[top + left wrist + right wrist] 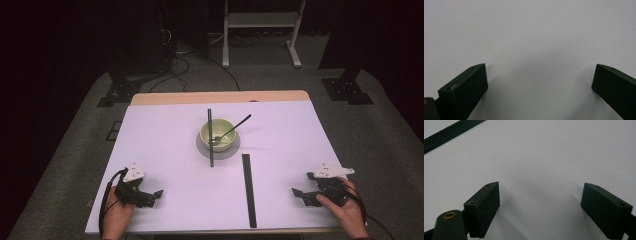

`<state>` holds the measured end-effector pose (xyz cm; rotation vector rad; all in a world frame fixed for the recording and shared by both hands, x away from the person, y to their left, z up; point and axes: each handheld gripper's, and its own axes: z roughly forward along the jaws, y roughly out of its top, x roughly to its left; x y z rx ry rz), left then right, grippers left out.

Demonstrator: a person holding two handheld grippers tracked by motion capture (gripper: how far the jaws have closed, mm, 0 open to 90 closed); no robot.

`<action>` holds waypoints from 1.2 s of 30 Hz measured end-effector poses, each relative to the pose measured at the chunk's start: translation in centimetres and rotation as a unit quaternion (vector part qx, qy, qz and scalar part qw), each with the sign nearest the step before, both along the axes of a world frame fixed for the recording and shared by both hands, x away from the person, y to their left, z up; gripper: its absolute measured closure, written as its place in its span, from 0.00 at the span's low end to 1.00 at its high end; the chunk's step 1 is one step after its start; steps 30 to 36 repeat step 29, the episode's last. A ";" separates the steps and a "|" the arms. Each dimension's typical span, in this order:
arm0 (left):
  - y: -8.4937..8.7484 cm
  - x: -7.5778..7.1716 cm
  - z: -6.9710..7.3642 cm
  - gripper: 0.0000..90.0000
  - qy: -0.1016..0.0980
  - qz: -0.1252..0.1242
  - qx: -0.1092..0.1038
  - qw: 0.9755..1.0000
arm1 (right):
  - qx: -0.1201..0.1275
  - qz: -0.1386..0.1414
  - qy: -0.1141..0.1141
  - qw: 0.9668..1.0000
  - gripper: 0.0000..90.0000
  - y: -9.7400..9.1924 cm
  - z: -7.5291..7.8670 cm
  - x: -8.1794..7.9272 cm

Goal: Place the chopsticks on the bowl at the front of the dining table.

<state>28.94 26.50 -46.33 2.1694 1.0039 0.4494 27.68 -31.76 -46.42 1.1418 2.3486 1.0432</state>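
Bowl (217, 135): pale green, round, upright, at the middle of the tabletop (165, 200) on a grey round mat (231, 151). Judged stiff, glazed and slippery, breakable if knocked; fairly light. Best hold is probably the rim, on the side away from the spoon handle.

Spoon (231, 131): dark, thin, head resting inside the bowl, handle leaning over the bowl's right rim and pointing up and away. Judged light and rigid, apt to tip out if the bowl is tilted; best taken by the free handle.

Thin black strip (210, 136): passes the bowl's left side, running from beyond it to just nearer than the mat; whether it lies over or beside the rim cannot be told.

Wide black ribbed strip (248, 190): flat on the tabletop, nearer than the bowl and a little to its right, reaching almost to the near edge. It also crosses the upper left corner of the right gripper view (451, 131).

Left gripper (156, 195): well apart from the bowl, near and left, resting low over bare tabletop, jaws spread wide, nothing between them.

Right gripper (299, 195): well apart from the bowl, near and right, jaws likewise spread, holding nothing.
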 end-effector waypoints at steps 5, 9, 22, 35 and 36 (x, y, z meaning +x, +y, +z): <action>0.0 0.0 0.0 0.00 0.000 0.000 0.000 1.000 | -0.009 0.000 -0.004 1.000 0.16 0.2 -0.1 0.0; 0.0 0.0 0.0 0.00 0.000 0.000 0.000 1.000 | -0.012 0.000 -0.005 1.000 0.16 0.2 -0.1 0.0; 0.0 0.0 0.0 0.00 0.000 0.000 0.000 1.000 | -0.012 -0.002 -0.001 1.000 0.15 0.3 -0.2 0.0; 0.0 0.0 0.0 0.00 0.000 0.000 0.001 1.000 | -0.014 0.000 -0.003 1.000 0.15 0.3 -0.1 -0.1; 0.0 0.0 0.0 0.00 0.000 0.000 0.001 1.000 | -0.014 0.000 -0.003 1.000 0.15 0.3 -0.1 -0.1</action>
